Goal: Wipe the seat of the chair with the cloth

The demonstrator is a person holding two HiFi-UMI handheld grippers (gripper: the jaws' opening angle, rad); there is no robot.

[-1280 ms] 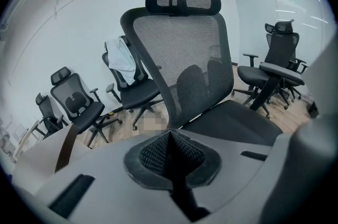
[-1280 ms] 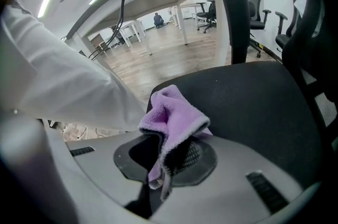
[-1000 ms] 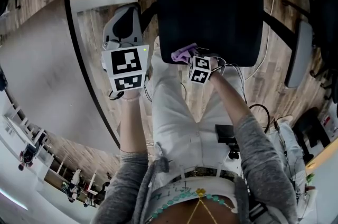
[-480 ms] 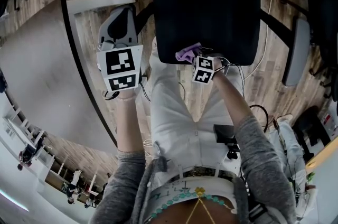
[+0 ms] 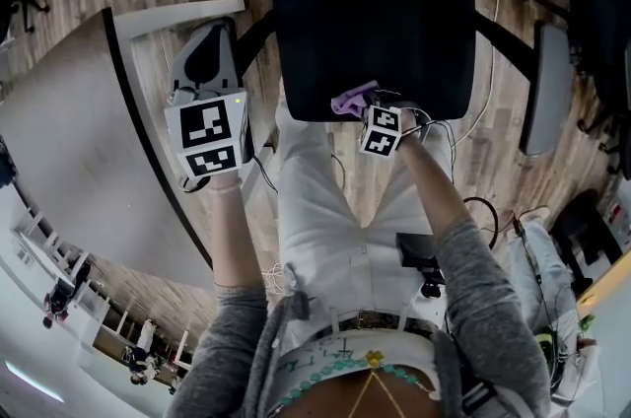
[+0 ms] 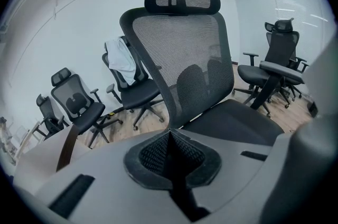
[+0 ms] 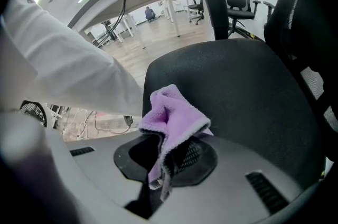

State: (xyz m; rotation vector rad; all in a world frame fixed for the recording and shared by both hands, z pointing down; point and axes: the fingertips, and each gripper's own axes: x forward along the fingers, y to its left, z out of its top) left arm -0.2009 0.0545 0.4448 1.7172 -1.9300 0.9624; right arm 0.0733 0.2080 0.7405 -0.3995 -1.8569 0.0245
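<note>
The black chair seat fills the top middle of the head view. A purple cloth lies at the seat's near edge, pinched in my right gripper, which is shut on it. My left gripper hangs left of the seat, over the floor beside a pale table, with its jaws shut and nothing between them. In the left gripper view the chair's mesh backrest rises straight ahead.
A curved pale table with a dark edge lies at the left. An armrest stands right of the seat, and cables trail on the wood floor. More office chairs stand along the wall. My white-trousered legs are below the seat.
The left gripper has drifted left and a little up, away from the seat. The right gripper stays at the seat's near edge with the cloth in it.
</note>
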